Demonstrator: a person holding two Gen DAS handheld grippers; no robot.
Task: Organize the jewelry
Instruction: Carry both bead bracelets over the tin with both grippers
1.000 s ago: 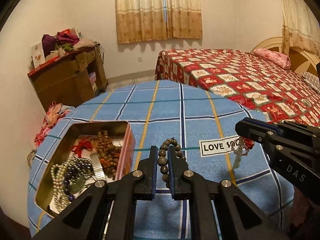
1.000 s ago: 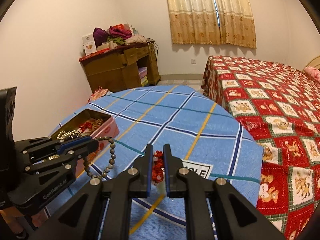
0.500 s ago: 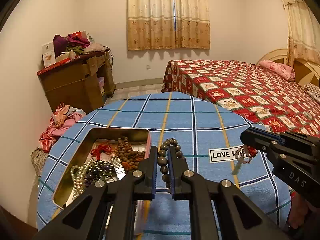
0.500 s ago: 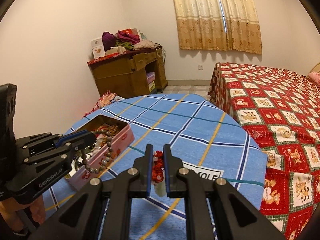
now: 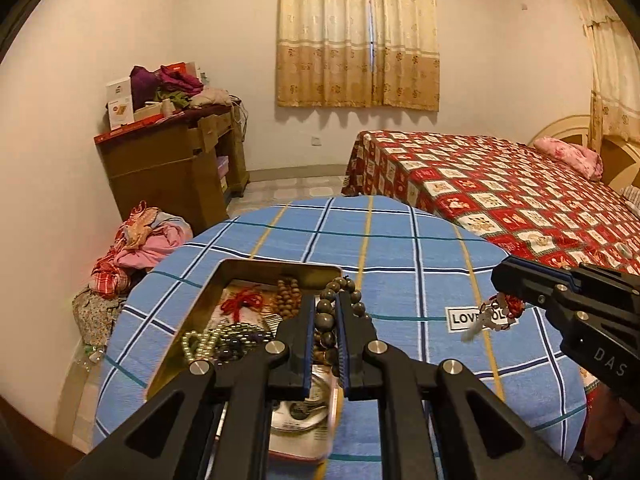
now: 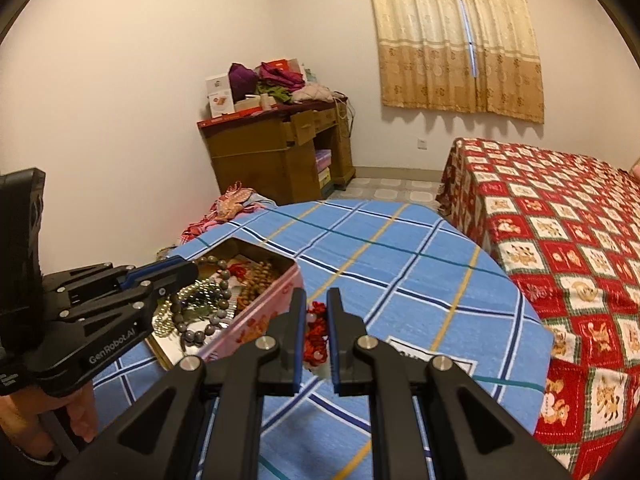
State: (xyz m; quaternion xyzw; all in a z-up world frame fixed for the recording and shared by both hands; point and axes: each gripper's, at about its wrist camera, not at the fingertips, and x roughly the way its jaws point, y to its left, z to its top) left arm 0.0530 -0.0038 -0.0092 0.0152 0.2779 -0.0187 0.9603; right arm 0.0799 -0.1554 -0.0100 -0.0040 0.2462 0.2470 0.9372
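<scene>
While we carry both pieces, we list nearest first: our left hand-held gripper, jaws pressed onto a bracelet of round, dull grey-brown beads, which dangles as a loop above the open tin; our right hand-held gripper, jaws pinching a knotted red bracelet with pale beads and a whitish charm, held over the bench just beside the tin. Risks, as we judge them: each grip catches only part of a strand, so smooth beads could slip through the pads; the hanging loop could snag the tin's thin metal rim or tangle with what lies inside; an early release on the right would drop the red piece on the cloth instead of in the tin. Next: tin, rectangular, rounded corners, gilt inside, pink printed outside, holding a pearly strand, dark purple beads, small brown wooden beads and red cord. Then bench cloth, blue woven check with yellow and white lines. Farthest: bed under a red patchwork quilt.
</scene>
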